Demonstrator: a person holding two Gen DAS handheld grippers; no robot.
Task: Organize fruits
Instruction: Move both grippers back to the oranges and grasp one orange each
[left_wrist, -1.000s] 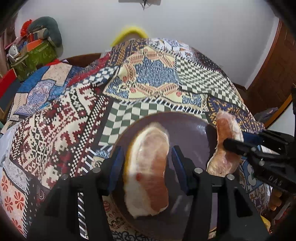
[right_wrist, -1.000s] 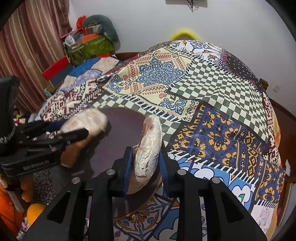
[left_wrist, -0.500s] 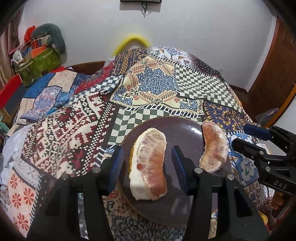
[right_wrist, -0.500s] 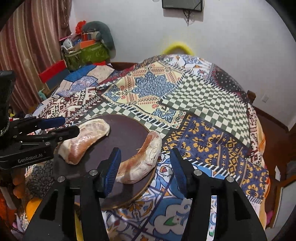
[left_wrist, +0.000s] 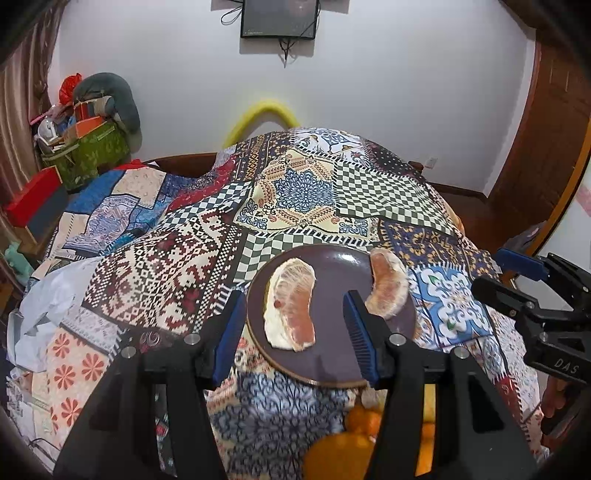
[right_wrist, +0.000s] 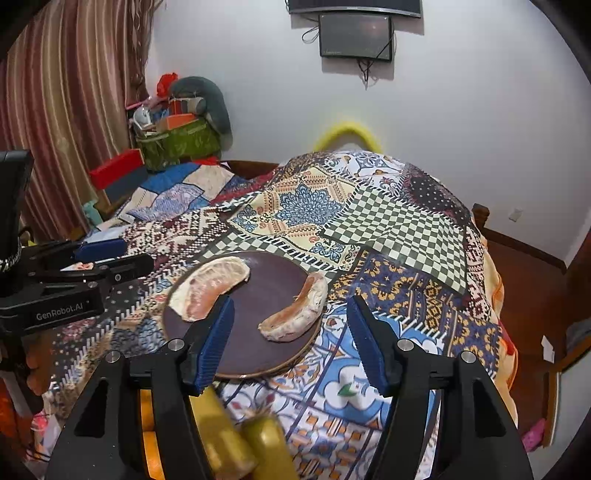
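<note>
**Both claws let go; two pomelo segments now rest on the plate**

The left gripper (left_wrist: 295, 328) has its two blue-padded fingers spread wide and grips nothing. Between and just beyond its fingertips lies the left pomelo segment (left_wrist: 291, 302), peeled, pink and white, flat on the dark brown plate (left_wrist: 332, 369). A second ago this segment sat close between the pads; the claw has since pulled back and up.

The right gripper (right_wrist: 291, 343) is likewise wide apart and bare. A second ago it was clamped on the right pomelo segment (right_wrist: 295, 314); that curved piece now lies ahead of its fingertips, at the plate's right edge, partly over the rim. The two segments lie apart, one on each side of the plate.

The plate sits on a patchwork cloth (left_wrist: 306, 192). Below both claws, nearer the holder, are blurred orange and yellow fruits (right_wrist: 221, 443), too unclear to name.

Judgement: this placement looks finished, and those nearer fruits probably come next.
</note>
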